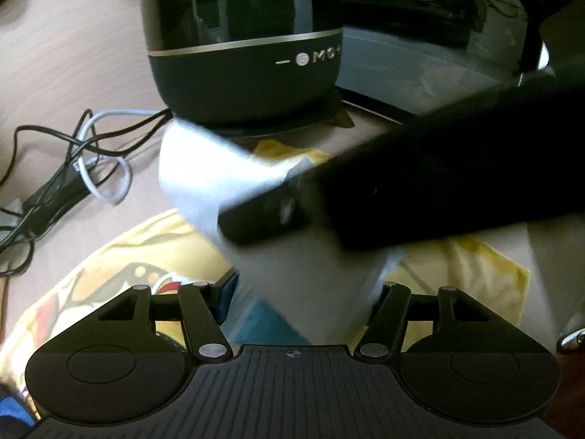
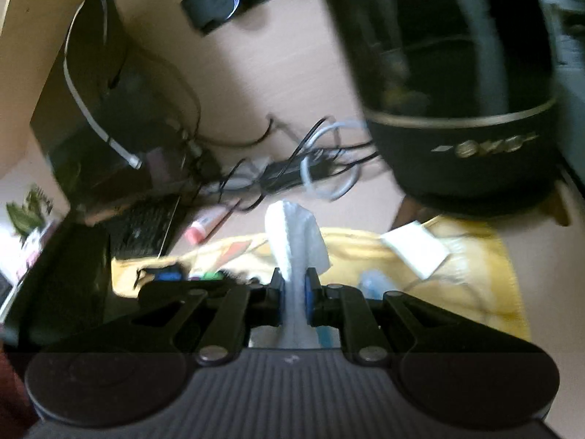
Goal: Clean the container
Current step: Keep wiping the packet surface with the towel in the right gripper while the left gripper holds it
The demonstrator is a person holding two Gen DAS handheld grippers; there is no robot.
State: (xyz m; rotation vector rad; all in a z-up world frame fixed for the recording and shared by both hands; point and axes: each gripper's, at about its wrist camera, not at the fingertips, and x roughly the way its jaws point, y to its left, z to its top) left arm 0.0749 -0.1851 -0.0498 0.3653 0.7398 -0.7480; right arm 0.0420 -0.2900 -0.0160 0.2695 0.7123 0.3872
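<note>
**A:** Left wrist view first. What's biggest, and how much room is there?

**B:** The wooden desk. Bare wood lies to the left of the dark container, which stands upright on a dark round base at the far middle. Near its left foot a tangle of cables crowds the desk. A yellow printed cloth covers the near part, reaching close to the base.

**A:** Any writing?

**B:** Below the container's gold band there are pale marks: a dash, a round dot, then "MO", cut off by the curve of the wall. In the right wrist view the same marks are too blurred to read.

**A:** The right gripper?

**B:** The right gripper has its jaws nearly together, its blue pads pinching a white paper towel that sticks up past the fingertips. The towel is just short of the container's foot, not on the glass.

**A:** And the left gripper?

**B:** The left gripper has its jaws partly apart. The blurred towel and the right gripper's dark finger cross in front of them, so I cannot tell whether they grip anything.

**A:** Smaller things?

**B:** A small white packet lies on the cloth, and a pink tube lies by the cables.
</note>
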